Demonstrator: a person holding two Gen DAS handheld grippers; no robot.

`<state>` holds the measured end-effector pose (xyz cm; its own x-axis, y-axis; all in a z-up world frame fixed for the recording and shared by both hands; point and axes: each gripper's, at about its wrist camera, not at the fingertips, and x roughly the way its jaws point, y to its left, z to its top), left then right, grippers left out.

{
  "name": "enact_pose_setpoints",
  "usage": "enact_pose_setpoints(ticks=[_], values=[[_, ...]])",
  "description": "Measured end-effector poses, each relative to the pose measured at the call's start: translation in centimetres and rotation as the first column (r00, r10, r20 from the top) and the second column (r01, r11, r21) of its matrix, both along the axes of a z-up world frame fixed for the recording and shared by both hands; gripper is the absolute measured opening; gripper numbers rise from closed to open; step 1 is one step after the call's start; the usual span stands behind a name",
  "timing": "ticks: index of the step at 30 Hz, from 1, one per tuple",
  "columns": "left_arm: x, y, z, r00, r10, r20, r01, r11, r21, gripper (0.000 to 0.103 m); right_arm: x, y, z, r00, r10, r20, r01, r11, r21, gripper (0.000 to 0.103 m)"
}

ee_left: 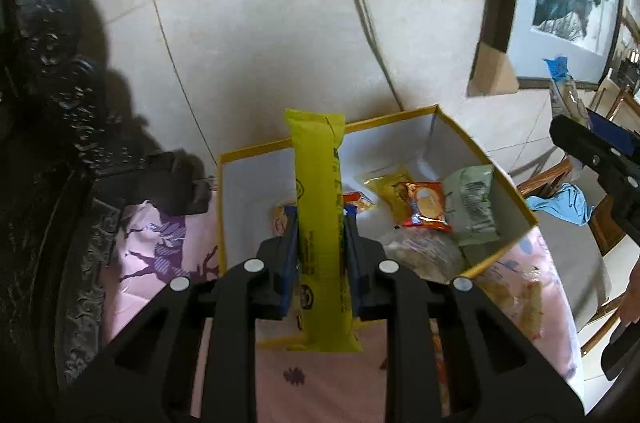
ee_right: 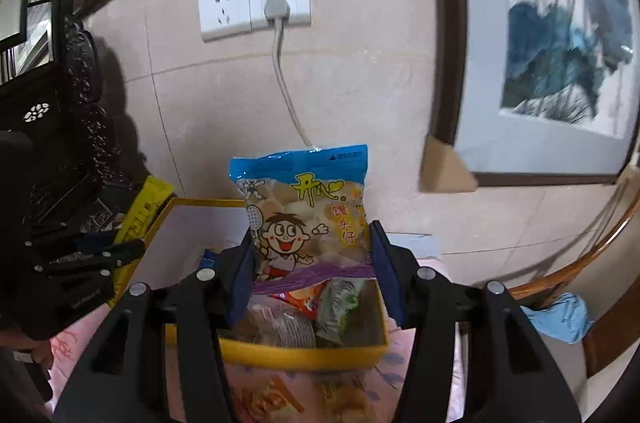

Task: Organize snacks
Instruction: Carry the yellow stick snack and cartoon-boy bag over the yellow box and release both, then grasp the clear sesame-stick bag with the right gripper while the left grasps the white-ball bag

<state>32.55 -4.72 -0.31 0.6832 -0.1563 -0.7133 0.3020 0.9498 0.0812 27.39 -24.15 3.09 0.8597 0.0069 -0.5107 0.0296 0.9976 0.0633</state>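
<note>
Left wrist: L gripper [ee_left: 322,223] clamps yellow pack [ee_left: 320,223]; R gripper [ee_right: 314,259] prob grips biscuit bag [ee_right: 308,219]

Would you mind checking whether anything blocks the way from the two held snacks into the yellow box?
Nothing visible does. The yellow stick pack and the blue bag hang above the open box, though snacks already cover its right half.

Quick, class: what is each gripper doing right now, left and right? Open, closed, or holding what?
Left gripper: closed on a long yellow packet.
Right gripper: closed on a blue-topped snack bag.
</note>
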Motion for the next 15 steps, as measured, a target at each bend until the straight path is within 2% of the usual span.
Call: enact_pose_setpoints(ticks=[6, 7, 8, 9, 11, 15], values=[[1.6, 0.5, -2.0, 0.999, 0.026, -0.047, -0.028, 0.999, -0.036, 0.022, 2.1, 0.7, -2.1, 0.999, 0.029, -0.026, -0.03, 0.999, -0.027, 0.054], [1.8, 0.5, -2.2, 0.998, 0.036, -0.05, -0.038, 0.998, -0.043, 0.029, 2.2, 0.8, -2.4, 0.999, 0.04, -0.032, -0.041, 0.999, -0.031, 0.059], [1.9, 0.7, -2.3, 0.997, 0.058, -0.05, -0.061, 0.997, -0.05, 0.079, 2.4, 0.9, -2.8, 0.997, 0.056, -0.05, -0.059, 0.997, -0.043, 0.071], [1.9, 0.7, -2.4, 0.994, 0.098, -0.039, -0.099, 0.994, -0.036, 0.1, 2.8, 1.3, -3.3, 0.993, 0.062, -0.096, -0.071, 0.994, -0.085, 0.1], [1.1, 1.1, -2.5, 0.99, 0.144, 0.007, -0.144, 0.989, -0.02, 0.101, 1.8, 1.6, -4.2, 0.991, 0.0, -0.13, -0.025, 0.982, -0.188, 0.102], [-1.3, 1.9, -3.4, 0.995, 0.097, 0.009, -0.097, 0.995, 0.027, 0.101, -3.1, 1.5, -5.9, 0.976, 0.051, -0.211, -0.106, 0.96, -0.258, 0.102]])
